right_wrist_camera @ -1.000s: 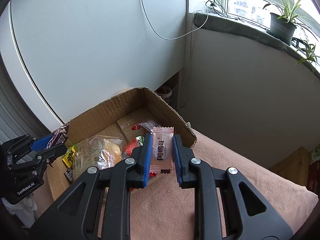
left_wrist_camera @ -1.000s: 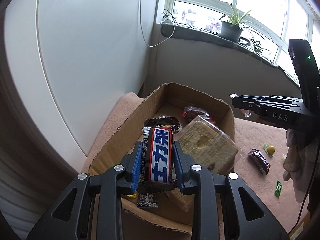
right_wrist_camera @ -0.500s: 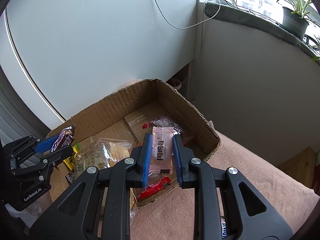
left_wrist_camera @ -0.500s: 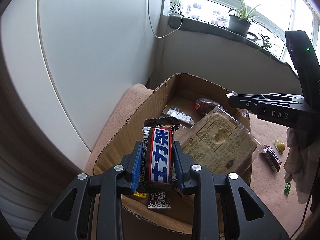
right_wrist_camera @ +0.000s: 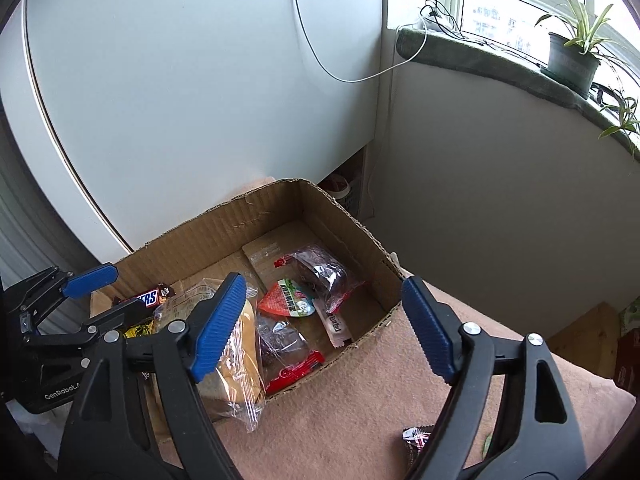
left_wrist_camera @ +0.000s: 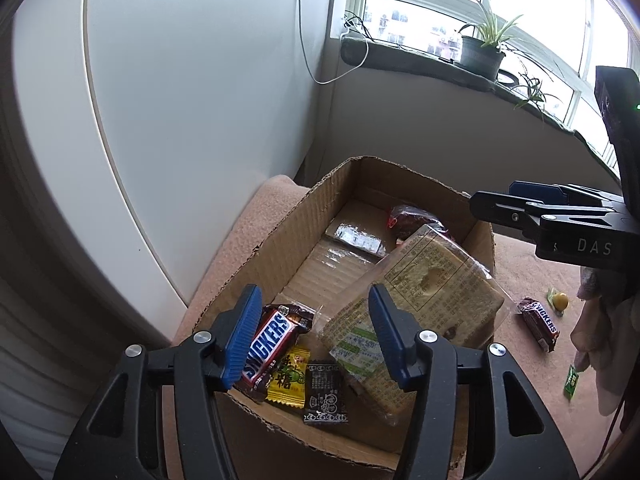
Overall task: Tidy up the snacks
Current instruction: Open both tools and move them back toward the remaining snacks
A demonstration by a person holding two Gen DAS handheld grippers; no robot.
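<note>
An open cardboard box point(left_wrist_camera: 320, 188) sits on a pink cloth. My left gripper point(left_wrist_camera: 316, 320) hovers over the box's near corner, its jaws opening with nothing between the pads. A Snickers bar point(left_wrist_camera: 272, 344) lies below in the box, beside a yellow candy point(left_wrist_camera: 288, 380), a black packet point(left_wrist_camera: 325, 392) and a wrapped bread point(left_wrist_camera: 416, 308). My right gripper point(right_wrist_camera: 324, 312) hangs over the box point(right_wrist_camera: 240, 204), its jaws also opening and empty. A pink packet point(right_wrist_camera: 334, 326) lies on the box floor beneath it, next to a red-green packet point(right_wrist_camera: 288, 300).
Outside the box on the cloth lie another Snickers point(left_wrist_camera: 540, 324), a yellow sweet point(left_wrist_camera: 560, 300), a green packet point(left_wrist_camera: 572, 380) and a wrapper point(right_wrist_camera: 416, 440). A white panel stands left of the box. A potted plant point(left_wrist_camera: 480, 56) is on the window sill.
Both grippers opened. The Snickers bar fell from the left gripper into the box's near corner. The pink packet fell from the right gripper onto the box floor.
</note>
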